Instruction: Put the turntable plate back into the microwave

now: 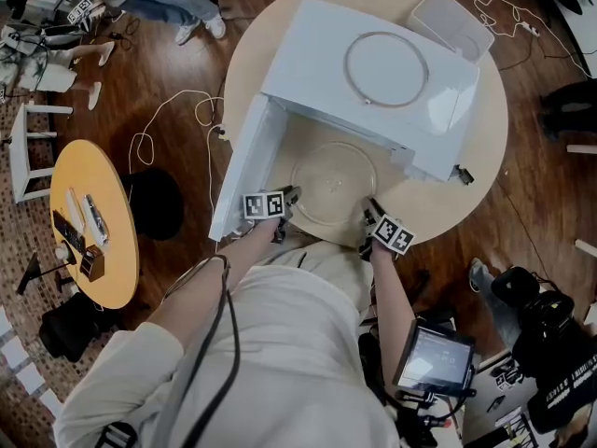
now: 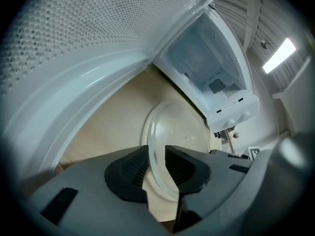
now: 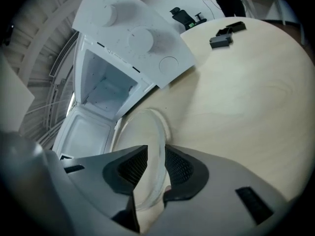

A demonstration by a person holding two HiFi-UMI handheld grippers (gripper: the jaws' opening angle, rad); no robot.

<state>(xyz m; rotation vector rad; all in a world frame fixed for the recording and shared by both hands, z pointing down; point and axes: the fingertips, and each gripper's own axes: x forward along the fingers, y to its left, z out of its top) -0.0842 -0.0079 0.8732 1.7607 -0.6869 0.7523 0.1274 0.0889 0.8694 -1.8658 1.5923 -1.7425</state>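
- Head view: I see the plate (image 1: 333, 183) lying flat on the round table (image 1: 485, 175), just in front of the microwave's (image 1: 373, 73) open mouth and outside it.
- The door (image 1: 244, 161) hangs open at the left of the plate.
- A ring (image 1: 345, 66) lies on the microwave's top, and a white box (image 1: 452, 21) stands at the table's far edge.
- My left gripper (image 1: 289, 197) is at the plate's near left rim and my right gripper (image 1: 371, 211) at its near right rim, with the plate between them.
- Left gripper view: the left gripper (image 2: 156, 154) stands astride the plate (image 2: 179, 132) rim, with a ribbed pad on each side.
- The jaws are released. The glass sits close between the pads, but I see no squeeze on it.
- Beyond the plate I look into the microwave's (image 2: 206, 68) bare white cavity. The door's (image 2: 88, 43) dotted inner face fills the upper left, and pale table (image 2: 118, 117) shows below it.
- Right gripper view: the right gripper (image 3: 156, 154) also has the plate (image 3: 142, 132) rim between its jaws.
- The jaws are released. The rim runs beside the right-hand pad, and there is room at the other pad.
- The plate rests on the table (image 3: 236, 107) just before the open microwave (image 3: 106, 90), whose door (image 3: 86, 134) shows at the left.
- Small dark things (image 3: 226, 36) lie near the table's far edge, too small for me to tell what they are.
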